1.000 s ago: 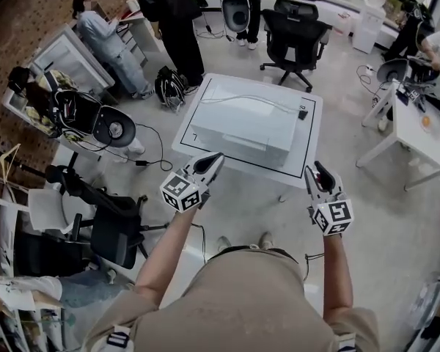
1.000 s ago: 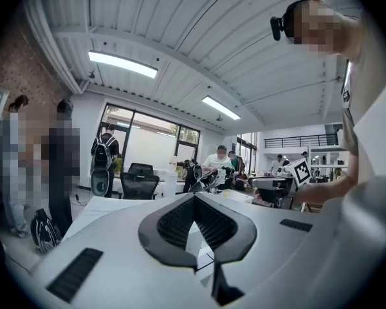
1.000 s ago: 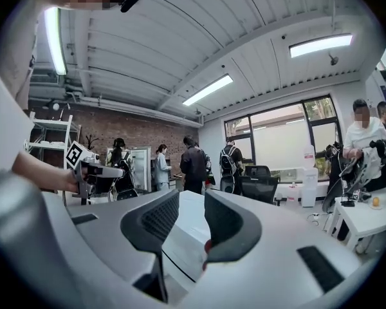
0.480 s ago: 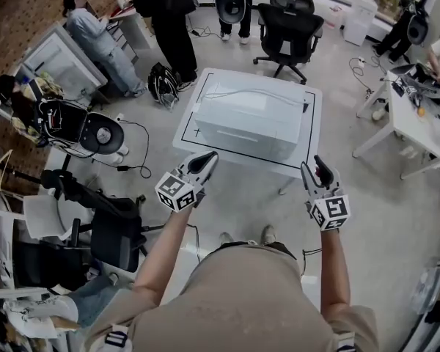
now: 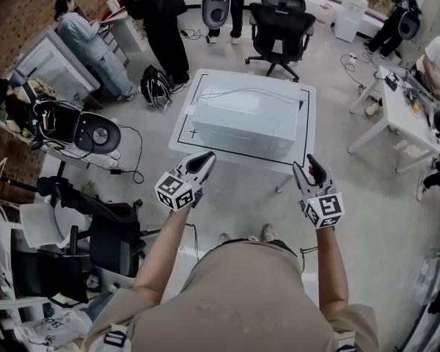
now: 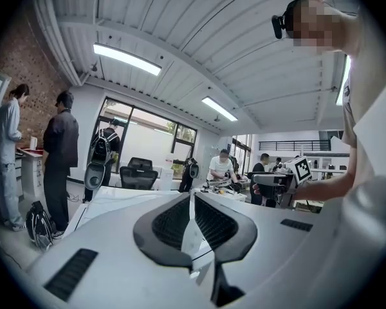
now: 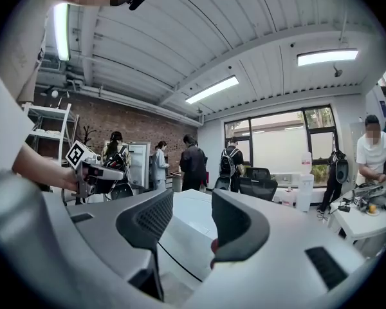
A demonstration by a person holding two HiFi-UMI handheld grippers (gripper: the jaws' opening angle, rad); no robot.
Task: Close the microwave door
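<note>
Microwave (image 5: 242, 119) mid-frame, can't tell if shut; L gripper (image 5: 205, 158) jaws together, R gripper (image 5: 308, 166) apart & empty, both below it: approaching or done

1 microwave (image 5: 242, 119), 1 white table (image 5: 185, 134), 2 grippers: 1 left gripper (image 5: 207, 157), 1 right gripper (image 5: 306, 166)

Microwave (image 5: 243, 116) front foreshortened, open or shut unclear, torso (image 5: 257, 299) cut off below

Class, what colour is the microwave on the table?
The microwave is white; head view shows it best.
</note>
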